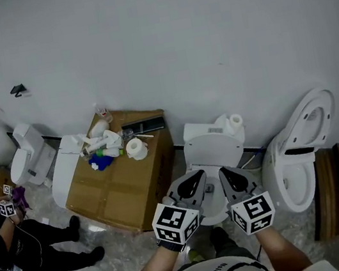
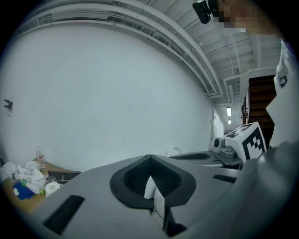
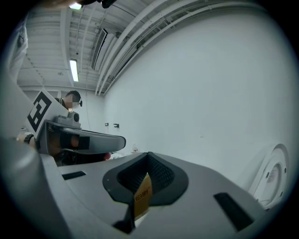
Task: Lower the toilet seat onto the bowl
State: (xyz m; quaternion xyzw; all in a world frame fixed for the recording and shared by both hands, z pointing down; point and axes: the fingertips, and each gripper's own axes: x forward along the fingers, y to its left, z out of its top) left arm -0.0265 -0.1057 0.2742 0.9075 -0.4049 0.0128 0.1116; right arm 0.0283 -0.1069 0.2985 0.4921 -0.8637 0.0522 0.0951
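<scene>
A white toilet [image 1: 215, 153] stands right in front of me against the wall, its lid lying flat on the bowl. To its right a second toilet [image 1: 293, 174] has its seat [image 1: 312, 116] raised against the wall; the same seat [image 3: 273, 179] shows at the right edge of the right gripper view. My left gripper [image 1: 196, 176] and right gripper [image 1: 223, 172] hover side by side over the near toilet, both shut with nothing between the jaws. In the gripper views, the left gripper [image 2: 149, 157] and right gripper [image 3: 148, 154] point at the bare wall.
A cardboard box [image 1: 122, 179] with a paper roll [image 1: 135, 148], bottles and rags stands left of the near toilet. A third toilet [image 1: 28, 160] is at the far left. A person in black [image 1: 26, 244] crouches at the left. Wooden boards [image 1: 335, 190] lean at the right.
</scene>
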